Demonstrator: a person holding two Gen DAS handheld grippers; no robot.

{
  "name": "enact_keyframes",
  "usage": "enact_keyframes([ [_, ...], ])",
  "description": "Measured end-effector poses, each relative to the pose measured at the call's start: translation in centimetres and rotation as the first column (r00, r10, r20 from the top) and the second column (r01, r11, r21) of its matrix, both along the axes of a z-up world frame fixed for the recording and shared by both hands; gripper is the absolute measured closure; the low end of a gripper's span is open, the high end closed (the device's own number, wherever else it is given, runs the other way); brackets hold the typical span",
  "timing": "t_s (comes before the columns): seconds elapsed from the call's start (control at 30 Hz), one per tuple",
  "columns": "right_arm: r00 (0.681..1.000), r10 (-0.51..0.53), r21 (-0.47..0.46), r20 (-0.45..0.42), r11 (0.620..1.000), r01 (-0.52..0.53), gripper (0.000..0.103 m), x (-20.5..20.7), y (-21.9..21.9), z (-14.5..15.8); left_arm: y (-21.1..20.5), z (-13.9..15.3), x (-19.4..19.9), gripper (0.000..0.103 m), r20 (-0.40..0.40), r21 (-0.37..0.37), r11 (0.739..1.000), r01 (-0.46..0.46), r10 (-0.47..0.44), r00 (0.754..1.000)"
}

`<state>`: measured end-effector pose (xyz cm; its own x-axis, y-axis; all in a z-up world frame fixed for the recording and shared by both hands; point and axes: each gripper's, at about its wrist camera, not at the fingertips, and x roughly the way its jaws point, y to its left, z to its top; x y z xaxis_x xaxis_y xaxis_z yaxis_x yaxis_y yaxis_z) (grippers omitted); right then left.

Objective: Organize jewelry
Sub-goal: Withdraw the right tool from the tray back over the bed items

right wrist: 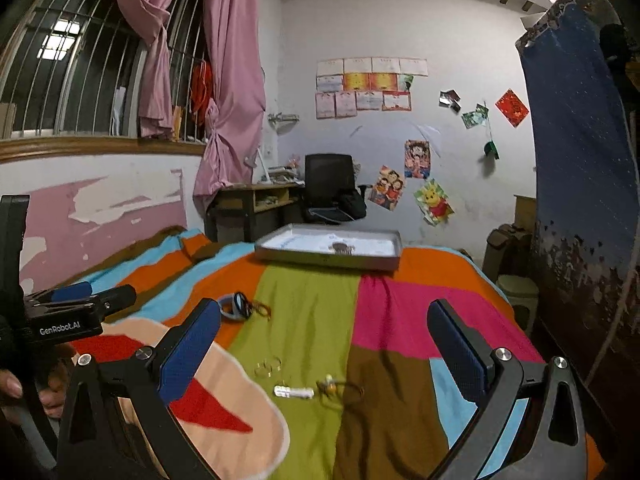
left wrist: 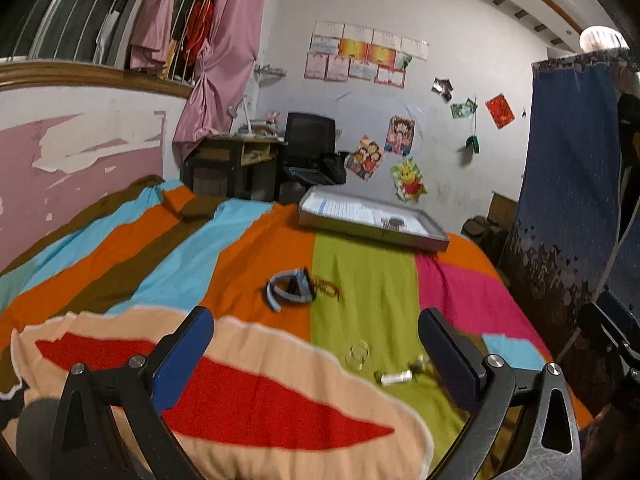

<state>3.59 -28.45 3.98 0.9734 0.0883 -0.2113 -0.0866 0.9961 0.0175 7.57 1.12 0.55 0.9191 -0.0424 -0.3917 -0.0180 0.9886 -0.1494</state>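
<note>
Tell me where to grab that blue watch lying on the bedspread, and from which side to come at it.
Grip the blue watch by its strap loop, not the dark face. It lies on its side with the band standing up in an open loop, so come down from above and close one finger inside the loop and one outside. The left tongs, open and empty, look better lined up with it, though blur hides detail.

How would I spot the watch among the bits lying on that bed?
Start at the striped bedspread, between the flat grey tray at its far end and the grippers. The watch lies on the orange stripe: the only blue, looped strap, far bulkier than the thin bracelet beside it.
</note>
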Motion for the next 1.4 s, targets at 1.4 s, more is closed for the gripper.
enact_keyframes([
  [1.4, 0.979, -0.088, 0.077, -0.185, 0.992, 0.103, 0.002, 3.2, -2.1, -5.4, -1.7, -4.3, 1.6, 0.0, -0.221, 0.052, 0.998, 0.026, -0.014, 0.975],
])
